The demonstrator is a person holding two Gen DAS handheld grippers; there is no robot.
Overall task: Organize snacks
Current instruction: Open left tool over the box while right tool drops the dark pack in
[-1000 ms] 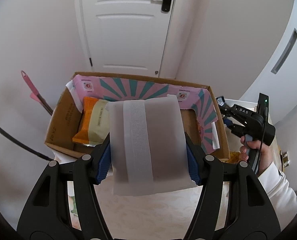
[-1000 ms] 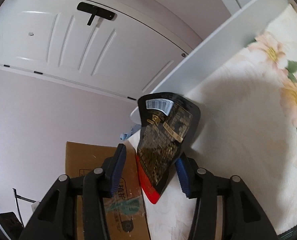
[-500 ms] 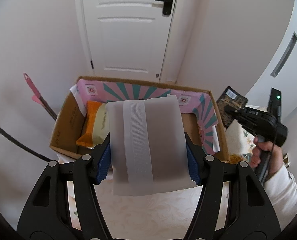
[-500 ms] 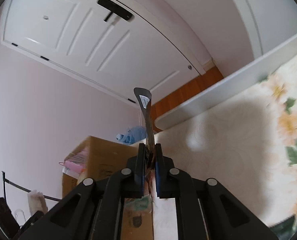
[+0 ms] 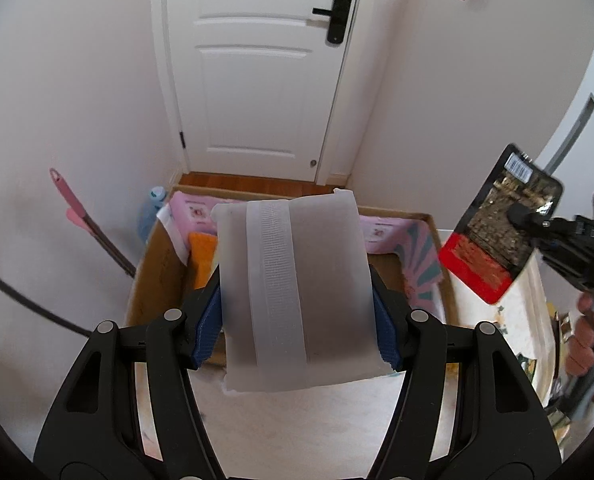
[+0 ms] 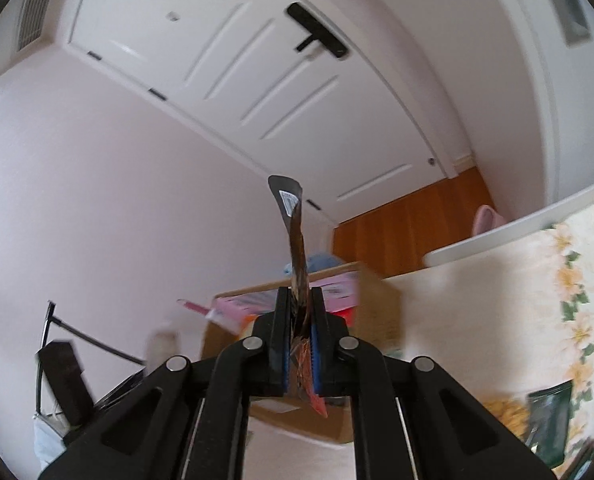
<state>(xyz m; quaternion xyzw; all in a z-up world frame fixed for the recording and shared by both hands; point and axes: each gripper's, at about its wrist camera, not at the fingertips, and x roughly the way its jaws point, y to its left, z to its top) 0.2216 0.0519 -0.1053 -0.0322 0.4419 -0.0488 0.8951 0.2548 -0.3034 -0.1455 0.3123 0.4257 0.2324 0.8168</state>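
Observation:
My left gripper (image 5: 297, 320) is shut on a frosted white snack packet (image 5: 293, 292) with a white seam strip, held above the near edge of an open cardboard box (image 5: 153, 264). The box holds an orange packet (image 5: 201, 256) and pink patterned packaging (image 5: 389, 228). My right gripper (image 6: 299, 336) is shut on a black and red snack packet (image 6: 295, 240), seen edge-on. In the left wrist view this black and red packet (image 5: 501, 232) hangs in the air right of the box, held by the right gripper (image 5: 529, 216).
A white door (image 5: 257, 64) stands behind the box. A pink-handled mop (image 5: 89, 220) leans on the left wall. A floral cloth (image 6: 537, 300) covers the table, with more snack packets (image 6: 545, 424) at its right. The box also shows in the right wrist view (image 6: 377, 304).
The right gripper closed on the black and red packet, lifted it off the table and carried it up toward the box. The left gripper rose slightly, still holding the white packet.

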